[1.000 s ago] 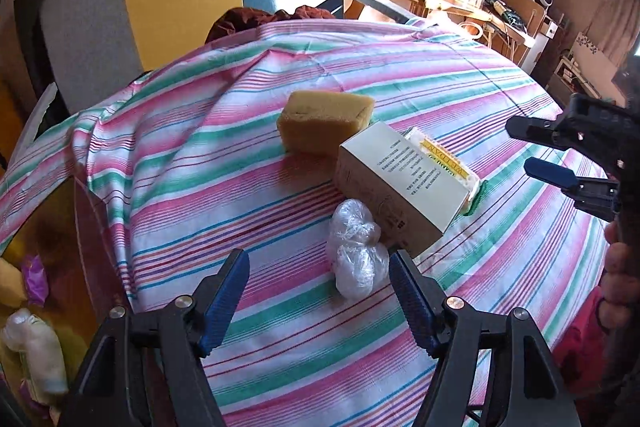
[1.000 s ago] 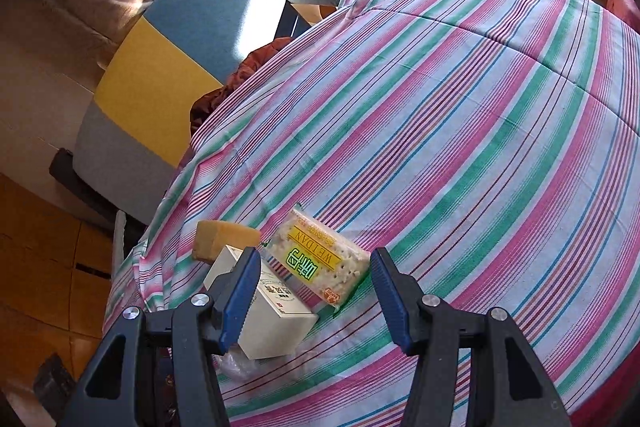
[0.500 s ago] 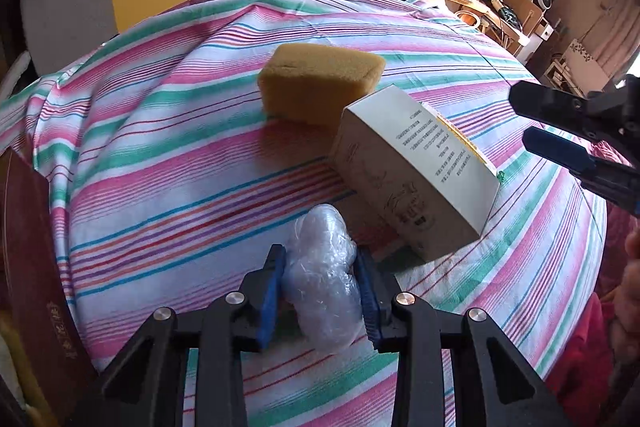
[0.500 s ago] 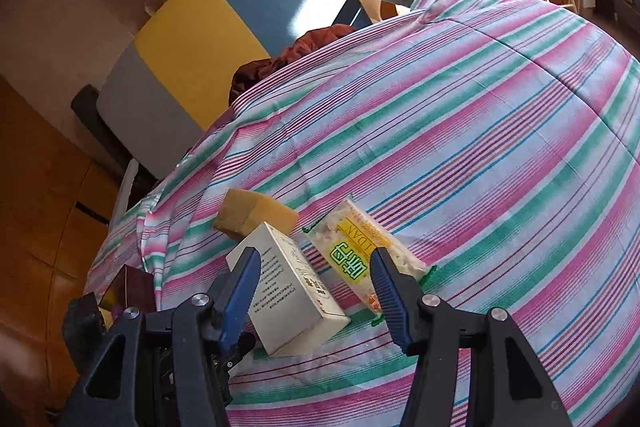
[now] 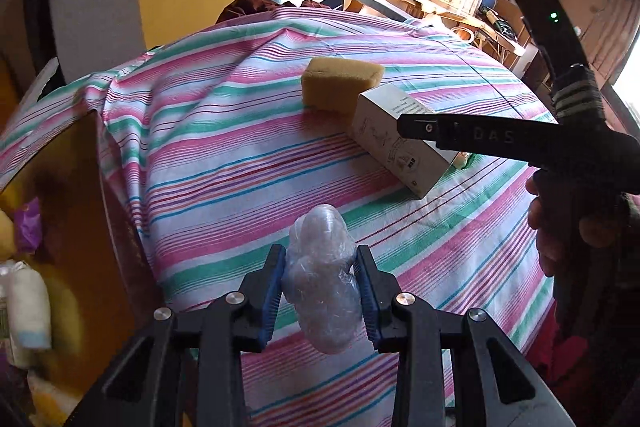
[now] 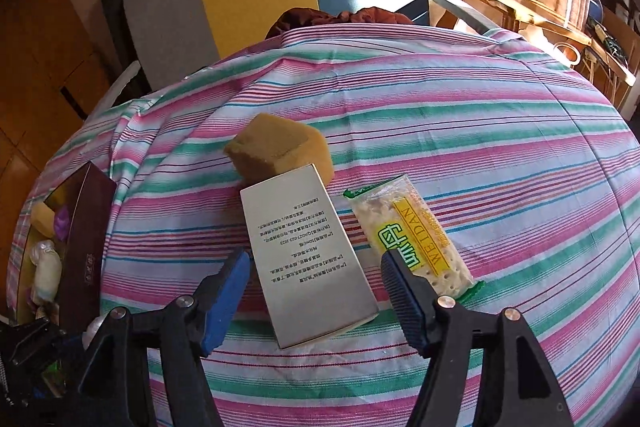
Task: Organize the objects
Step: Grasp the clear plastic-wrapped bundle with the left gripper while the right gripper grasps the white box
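Left tongs (image 5: 320, 291) pinched the slippery plastic-wrapped bundle (image 5: 323, 279), which might squirm free; right tongs (image 6: 316, 291), just widening, straddled the white box (image 6: 308, 259) untouched.

Both wrist views look steeply down, close, sharing the sponge (image 5: 340, 83) and white box (image 6: 306, 261).

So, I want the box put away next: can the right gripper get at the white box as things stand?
Probably yes. The right gripper has just been opening, and its jaws stand either side of the white box without pressing it. The cracker packet lies close beside the box, near one pad, but leaves a gap.
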`<state>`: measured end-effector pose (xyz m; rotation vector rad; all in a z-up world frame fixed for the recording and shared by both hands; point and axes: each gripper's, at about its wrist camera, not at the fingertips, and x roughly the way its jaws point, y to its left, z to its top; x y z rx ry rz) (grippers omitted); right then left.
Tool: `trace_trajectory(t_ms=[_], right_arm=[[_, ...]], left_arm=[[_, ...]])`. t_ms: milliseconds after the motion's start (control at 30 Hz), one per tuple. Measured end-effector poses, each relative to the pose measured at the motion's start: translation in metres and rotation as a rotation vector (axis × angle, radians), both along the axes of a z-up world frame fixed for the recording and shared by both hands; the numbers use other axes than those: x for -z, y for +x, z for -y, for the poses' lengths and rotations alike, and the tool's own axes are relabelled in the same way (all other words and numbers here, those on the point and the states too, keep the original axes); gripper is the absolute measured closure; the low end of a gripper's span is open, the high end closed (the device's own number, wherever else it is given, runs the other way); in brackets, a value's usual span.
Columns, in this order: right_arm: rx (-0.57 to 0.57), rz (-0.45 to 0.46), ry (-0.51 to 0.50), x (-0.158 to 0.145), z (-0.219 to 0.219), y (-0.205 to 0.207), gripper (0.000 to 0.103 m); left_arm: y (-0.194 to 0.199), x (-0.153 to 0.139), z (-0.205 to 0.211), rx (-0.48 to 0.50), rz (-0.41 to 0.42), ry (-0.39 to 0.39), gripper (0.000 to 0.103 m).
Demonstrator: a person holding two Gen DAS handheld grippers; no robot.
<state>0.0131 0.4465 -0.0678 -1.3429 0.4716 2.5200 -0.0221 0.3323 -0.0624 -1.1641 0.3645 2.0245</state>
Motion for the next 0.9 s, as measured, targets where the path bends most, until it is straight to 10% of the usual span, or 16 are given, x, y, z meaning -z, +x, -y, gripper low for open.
trace_trajectory(t_ms=[533,900], right_arm=[[-0.106,0.060,0.123,0.016,0.030,-0.017,0.053],[-0.136,0.101,0.075,0.015,0.042,-0.008,0.053]], left_arm=[[0.025,-0.050,0.076,-0.122,-0.260,-0.022,0.068],[0.022,-0.061,0.121,-0.222,-0.278,-0.018,0.068]])
